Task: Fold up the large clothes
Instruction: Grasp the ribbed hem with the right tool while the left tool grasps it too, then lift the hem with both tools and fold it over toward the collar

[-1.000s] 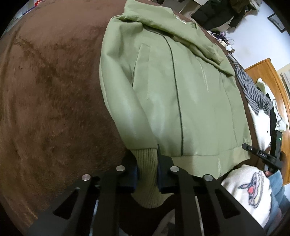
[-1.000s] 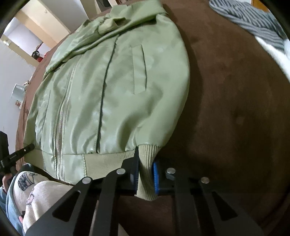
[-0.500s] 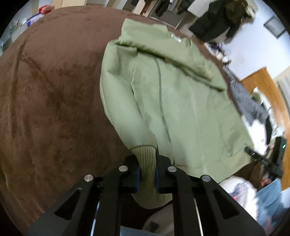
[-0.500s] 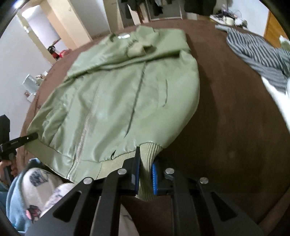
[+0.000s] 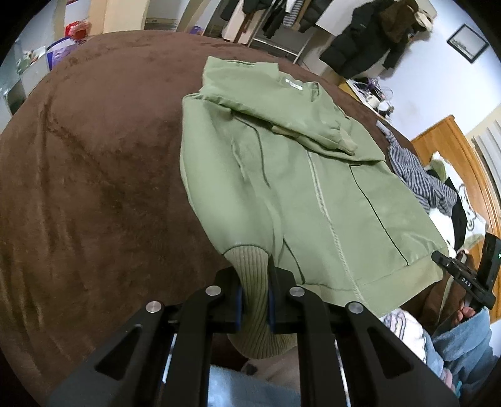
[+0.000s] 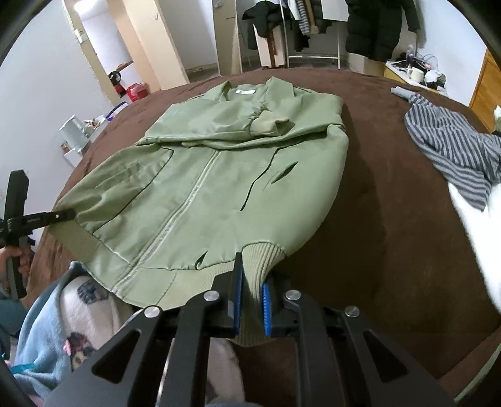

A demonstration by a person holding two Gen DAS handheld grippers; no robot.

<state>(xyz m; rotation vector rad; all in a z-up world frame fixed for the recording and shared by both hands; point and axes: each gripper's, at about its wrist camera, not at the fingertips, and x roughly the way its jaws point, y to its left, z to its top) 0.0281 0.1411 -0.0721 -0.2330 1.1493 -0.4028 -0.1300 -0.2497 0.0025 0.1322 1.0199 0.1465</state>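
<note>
L claw (image 5: 253, 300) clamped on my jacket (image 5: 313, 194) cuff (image 5: 250, 266) | R claw (image 6: 250, 300) clamped on cuff too | jacket flat on brown bed (image 5: 94, 188)

Brown plush blanket (image 6: 391, 219) as base. Striped shirt (image 6: 454, 147) crumpled on its right side; black puffer coat (image 6: 375, 28) hanging beyond its far edge; white kettle (image 6: 73, 126) off its left edge.
</note>
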